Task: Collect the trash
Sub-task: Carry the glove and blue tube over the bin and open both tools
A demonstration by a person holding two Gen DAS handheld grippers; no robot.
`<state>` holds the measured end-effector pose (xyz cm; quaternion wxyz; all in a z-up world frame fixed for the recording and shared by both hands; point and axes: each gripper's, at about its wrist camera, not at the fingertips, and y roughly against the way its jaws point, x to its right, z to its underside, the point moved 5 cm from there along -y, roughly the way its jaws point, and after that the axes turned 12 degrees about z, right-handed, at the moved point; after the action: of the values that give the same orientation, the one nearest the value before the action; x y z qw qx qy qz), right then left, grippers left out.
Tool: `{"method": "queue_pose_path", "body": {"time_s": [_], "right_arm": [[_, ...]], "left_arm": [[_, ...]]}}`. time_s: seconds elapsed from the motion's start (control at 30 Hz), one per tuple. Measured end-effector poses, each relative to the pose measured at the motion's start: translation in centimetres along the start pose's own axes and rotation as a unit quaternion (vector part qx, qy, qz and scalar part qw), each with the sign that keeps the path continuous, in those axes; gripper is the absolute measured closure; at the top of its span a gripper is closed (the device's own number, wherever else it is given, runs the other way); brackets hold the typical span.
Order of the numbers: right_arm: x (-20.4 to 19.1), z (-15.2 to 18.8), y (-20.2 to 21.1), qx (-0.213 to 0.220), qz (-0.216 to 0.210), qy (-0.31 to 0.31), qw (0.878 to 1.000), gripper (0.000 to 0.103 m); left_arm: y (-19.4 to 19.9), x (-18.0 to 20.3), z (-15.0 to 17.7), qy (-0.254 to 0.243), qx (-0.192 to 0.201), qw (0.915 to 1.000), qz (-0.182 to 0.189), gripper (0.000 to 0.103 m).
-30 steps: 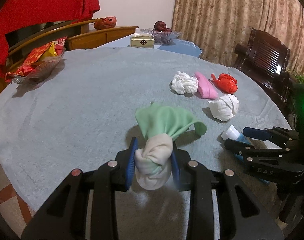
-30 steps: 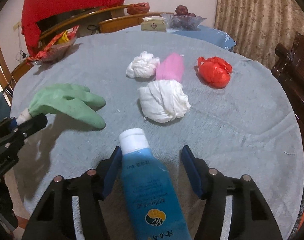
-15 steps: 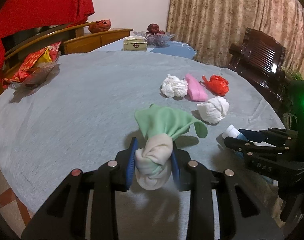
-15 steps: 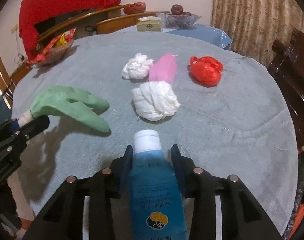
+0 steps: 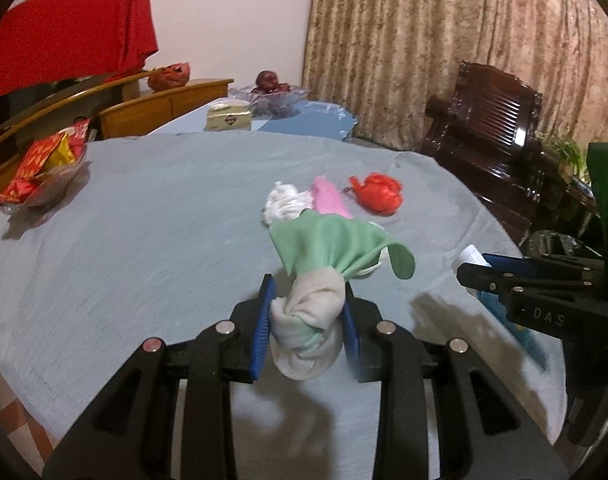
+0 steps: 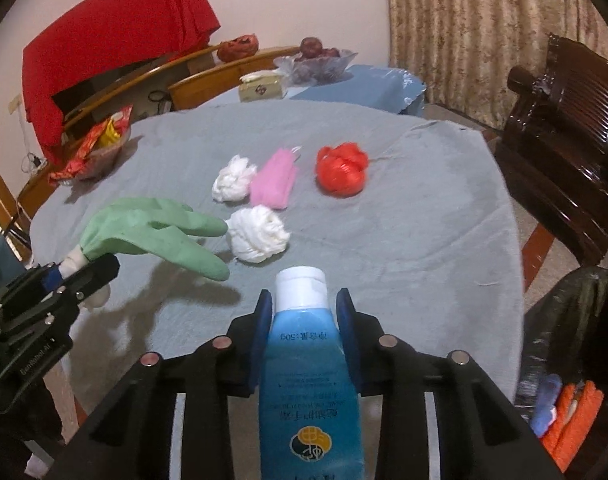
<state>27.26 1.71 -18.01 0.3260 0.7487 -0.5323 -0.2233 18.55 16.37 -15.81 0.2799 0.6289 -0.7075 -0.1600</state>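
The left gripper (image 5: 307, 322) has its blue fingers (image 5: 262, 326) clamped on the bunched pale cuff of a green rubber glove (image 5: 327, 248), and the glove hangs clear of the worktop (image 5: 152, 216), its green fingers drooping forward over its own shadow on the grey cloth. From the other side the same glove (image 6: 152, 232) sticks out towards the middle of the worktop (image 6: 415, 216), with the left gripper (image 6: 70, 280) low at the edge.

The right gripper (image 6: 304, 320) has a blue bottle (image 6: 309, 376) with a white cap between its fingers (image 6: 260, 340). Its jaws are closing, and the blue pads lie against the bottle's shoulders on both sides. The bottle points cap-forward and looks lifted off the cloth. In the left view the right gripper (image 5: 503, 276) shows at the right side, with the white cap just poking past it.

Still lying on the worktop are two white wads (image 6: 258, 238), one close to the glove's fingertips and the other further back (image 6: 234, 178), a pink piece (image 6: 274, 182) touching that far wad, and a crumpled red bag (image 6: 341, 174) a little apart to the right. A dish of snack packets (image 6: 98, 146) sits at the far left edge. A black bin bag (image 6: 567, 320) stands off the worktop at the right.
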Motion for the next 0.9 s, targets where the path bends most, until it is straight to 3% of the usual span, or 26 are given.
{"method": "queue_pose_path", "body": {"time_s": [0.6, 0.9], "right_arm": [[7.4, -2.4, 6.6, 0.074, 0.029, -0.058, 0.995, 0.074], [13.6, -2.0, 10.3, 0.096, 0.075, -0.089, 0.989, 0.074]], "left_arm": [[-0.6, 9.1, -4.4, -0.057, 0.036, 0.9954, 0.068, 0.073], [-2.1, 15.5, -6.5, -0.083, 0.047, 0.9890, 0.113, 0.073]]}}
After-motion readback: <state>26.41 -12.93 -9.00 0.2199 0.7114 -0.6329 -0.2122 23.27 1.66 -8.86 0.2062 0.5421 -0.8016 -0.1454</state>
